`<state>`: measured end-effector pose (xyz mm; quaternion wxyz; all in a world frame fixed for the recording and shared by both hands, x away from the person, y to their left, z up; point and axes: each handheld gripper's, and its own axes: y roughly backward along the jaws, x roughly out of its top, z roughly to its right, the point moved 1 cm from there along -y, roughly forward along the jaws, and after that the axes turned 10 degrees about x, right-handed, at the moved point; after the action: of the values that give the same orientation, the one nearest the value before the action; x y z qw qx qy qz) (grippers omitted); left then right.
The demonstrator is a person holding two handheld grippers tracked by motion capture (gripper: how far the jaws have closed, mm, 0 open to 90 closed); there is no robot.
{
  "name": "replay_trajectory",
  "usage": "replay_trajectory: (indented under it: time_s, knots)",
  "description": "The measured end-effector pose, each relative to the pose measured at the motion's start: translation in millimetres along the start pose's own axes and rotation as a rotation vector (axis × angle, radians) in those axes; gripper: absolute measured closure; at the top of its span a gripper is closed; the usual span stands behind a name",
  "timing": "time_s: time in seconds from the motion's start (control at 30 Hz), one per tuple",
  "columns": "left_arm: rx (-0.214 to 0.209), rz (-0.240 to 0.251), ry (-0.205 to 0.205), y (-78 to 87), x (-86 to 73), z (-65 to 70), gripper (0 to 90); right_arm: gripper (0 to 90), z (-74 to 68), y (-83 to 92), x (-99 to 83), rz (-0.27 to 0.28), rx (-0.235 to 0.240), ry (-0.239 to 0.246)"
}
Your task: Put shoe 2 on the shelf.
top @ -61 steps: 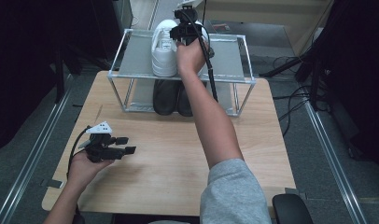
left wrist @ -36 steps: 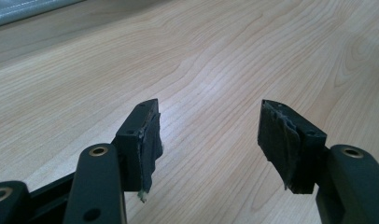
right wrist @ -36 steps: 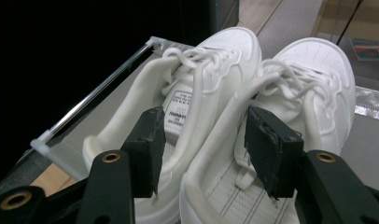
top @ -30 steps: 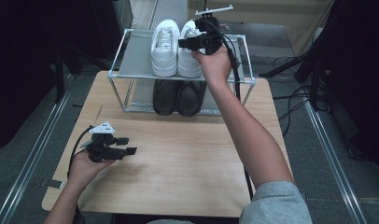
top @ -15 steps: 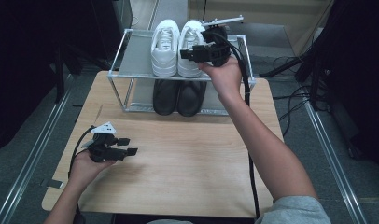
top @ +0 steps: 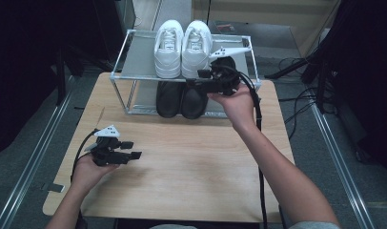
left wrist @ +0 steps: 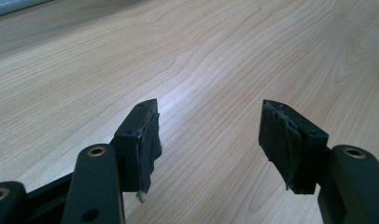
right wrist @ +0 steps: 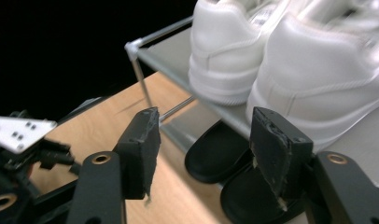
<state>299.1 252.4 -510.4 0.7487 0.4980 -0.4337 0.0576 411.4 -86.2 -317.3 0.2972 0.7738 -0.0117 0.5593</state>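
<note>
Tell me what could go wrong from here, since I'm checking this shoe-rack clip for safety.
1. The right tongs, open with nothing between them, sit close beside the right white sneaker; a stray sweep might nudge it off the rack's top shelf.
2. Their cable trails past the rack's corner and could snag there.
3. Reaching toward the black shoes below, the tongs could knock the shelf's metal edge.

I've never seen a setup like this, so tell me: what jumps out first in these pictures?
A pair of white sneakers stands on the top shelf of a metal rack at the far edge of the wooden table, with black shoes on the shelf below. The right gripper, jaws open and empty, is at the rack's right front; the left gripper rests open near the table's left edge.
</note>
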Motion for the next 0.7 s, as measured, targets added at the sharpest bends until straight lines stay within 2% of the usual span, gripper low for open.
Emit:
replay_trajectory:
  time_s: [0.27, 0.57, 0.7]
  knots:
    - [0.000, 0.019, -0.013, 1.9, 1.1, 1.5, 38.3, 36.8, 4.3, -3.0, -34.2, -0.010, 0.049, -0.037]
    - [0.001, 0.014, -0.017, 1.1, 1.1, 1.6, 37.9, 31.2, 7.0, -7.0, -62.7, -0.029, 0.051, -0.060]
    - [-0.001, 0.010, -0.020, 0.3, 1.1, 0.8, 37.4, 30.3, 5.7, -8.0, -73.5, -0.044, 0.051, -0.048]
